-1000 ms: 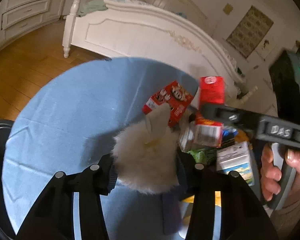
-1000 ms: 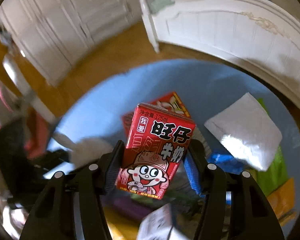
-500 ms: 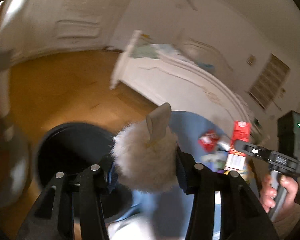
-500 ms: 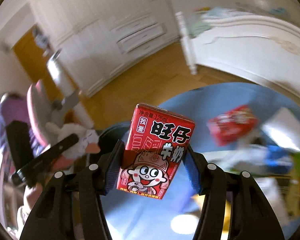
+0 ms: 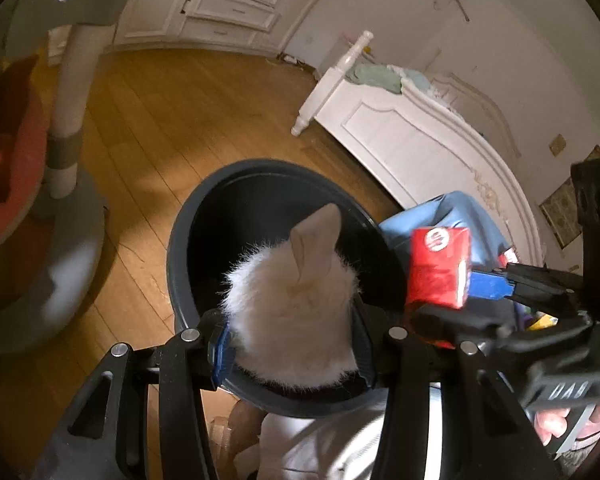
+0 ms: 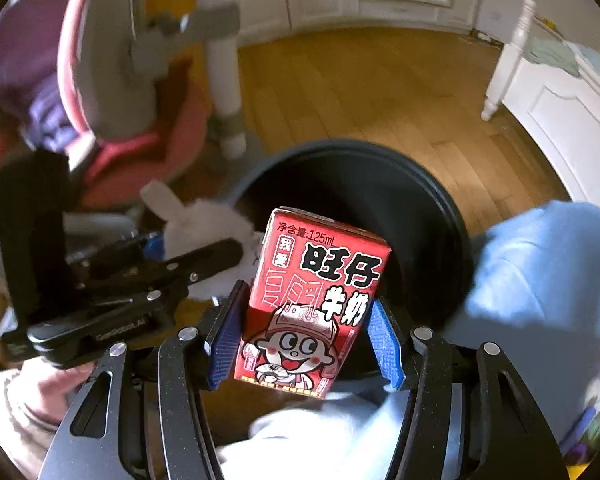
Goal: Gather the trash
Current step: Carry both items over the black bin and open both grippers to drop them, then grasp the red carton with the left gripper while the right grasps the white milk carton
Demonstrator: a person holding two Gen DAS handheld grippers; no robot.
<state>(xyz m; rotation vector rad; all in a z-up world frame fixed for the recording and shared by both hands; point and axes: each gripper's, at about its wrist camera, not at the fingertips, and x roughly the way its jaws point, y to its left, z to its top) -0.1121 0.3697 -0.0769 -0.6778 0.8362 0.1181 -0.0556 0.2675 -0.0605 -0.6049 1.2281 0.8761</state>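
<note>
While both tongs hang over the bin [image 5: 188,280], each is clamped on a piece of trash. Between the left tongs [image 5: 292,344], the blue pads press on a fluffy white ball [image 5: 292,320] with a beige tab sticking up from it; the ball sits above the near rim, and the bin's dark inside lies just beyond it. To the right of the left tongs, the right tongs [image 6: 304,344] grip a red carton [image 6: 316,304] by its two sides, upright and slightly tilted, with the bin's mouth directly behind it. From the right wrist view the ball and the left tongs show to the left, at the bin's edge, with a hand [image 6: 40,396] on the handle below. Just right of the bin is a blue cloth [image 6: 548,280] with more litter at its far right edge. Beyond the bin stretches a wood floor [image 5: 204,112], then a white bed [image 5: 412,136] to the right and a chair [image 6: 112,92] to the left.
</note>
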